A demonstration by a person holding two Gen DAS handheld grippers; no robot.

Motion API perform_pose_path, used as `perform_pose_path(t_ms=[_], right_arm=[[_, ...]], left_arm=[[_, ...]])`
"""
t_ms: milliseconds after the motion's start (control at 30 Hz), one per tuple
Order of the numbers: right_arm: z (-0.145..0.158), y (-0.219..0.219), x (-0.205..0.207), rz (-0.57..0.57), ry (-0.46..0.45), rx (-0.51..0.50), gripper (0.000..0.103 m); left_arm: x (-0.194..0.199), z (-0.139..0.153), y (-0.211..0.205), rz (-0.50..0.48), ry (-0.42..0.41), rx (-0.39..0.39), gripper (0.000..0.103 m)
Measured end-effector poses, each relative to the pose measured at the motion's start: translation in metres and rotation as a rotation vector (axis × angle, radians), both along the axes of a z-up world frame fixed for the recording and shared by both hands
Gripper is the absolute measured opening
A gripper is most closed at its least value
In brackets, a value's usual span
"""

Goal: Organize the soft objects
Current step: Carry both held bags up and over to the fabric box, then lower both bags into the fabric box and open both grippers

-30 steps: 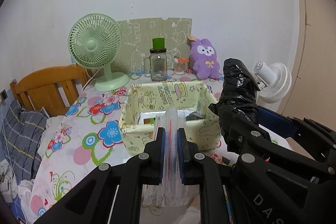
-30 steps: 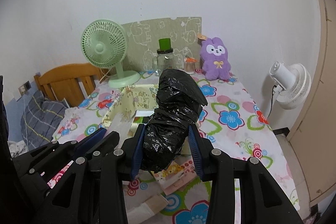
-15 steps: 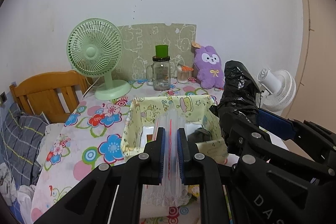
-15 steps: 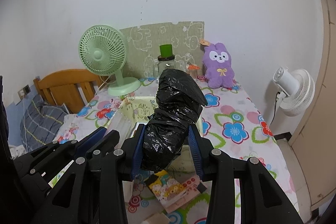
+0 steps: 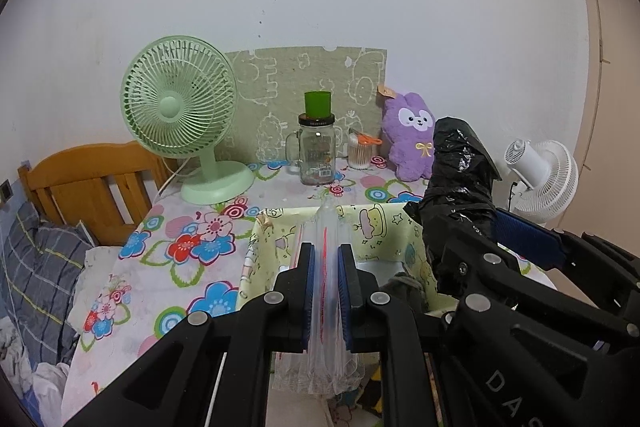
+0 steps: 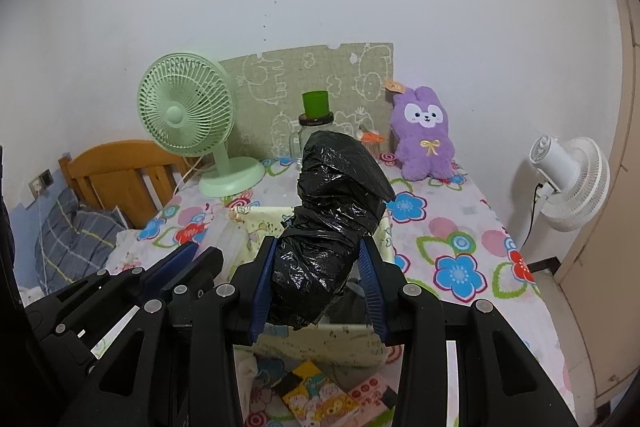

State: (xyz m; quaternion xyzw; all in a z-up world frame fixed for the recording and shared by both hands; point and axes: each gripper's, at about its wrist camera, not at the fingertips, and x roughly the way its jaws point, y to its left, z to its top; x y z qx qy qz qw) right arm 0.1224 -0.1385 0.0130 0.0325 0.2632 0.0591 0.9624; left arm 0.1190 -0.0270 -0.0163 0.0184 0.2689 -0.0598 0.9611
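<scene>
The table with its flowered cloth carries a green fan at the back left corner, a purple plush rabbit at the back edge and a yellow fabric bin near the front edge. The right gripper is clamped partway closed on a roll of black plastic bags, its long axis running forward and up out of the jaws, over the bin. The left gripper is shut tight on a bundle of clear zip bags, likewise pointing forward. The bin's opening lies straight ahead and below both; the right hand looks nearer its middle.
</scene>
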Motion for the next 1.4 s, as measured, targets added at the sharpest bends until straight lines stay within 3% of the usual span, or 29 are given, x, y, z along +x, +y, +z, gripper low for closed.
perform_pose_path(t_ms=[633,767,900,1100,1267,1333,1400], right_arm=[[-0.032,0.004,0.059,0.0,0.075,0.015,0.044],[-0.04,0.006,0.068,0.012,0.099,0.014,0.044],[-0.043,0.009,0.074,0.048,0.101,0.01,0.044],[-0.046,0.012,0.079,0.105,0.097,0.019,0.045],[-0.049,0.013,0.084,0.124,0.107,0.026,0.049],[-0.05,0.013,0.085,0.125,0.11,0.024,0.052],[-0.05,0.013,0.085,0.125,0.107,0.024,0.062]], left_arm=[[0.052,-0.032,0.005,0.033,0.074,-0.012,0.012],[0.06,-0.04,0.006,0.04,0.123,-0.006,0.037],[0.062,-0.043,0.008,0.039,0.138,-0.012,0.057],[0.062,-0.045,0.01,0.059,0.141,0.007,0.067],[0.065,-0.048,0.011,0.061,0.171,0.004,0.07],[0.065,-0.049,0.011,0.057,0.172,0.005,0.073],[0.064,-0.048,0.01,0.054,0.169,0.006,0.076]])
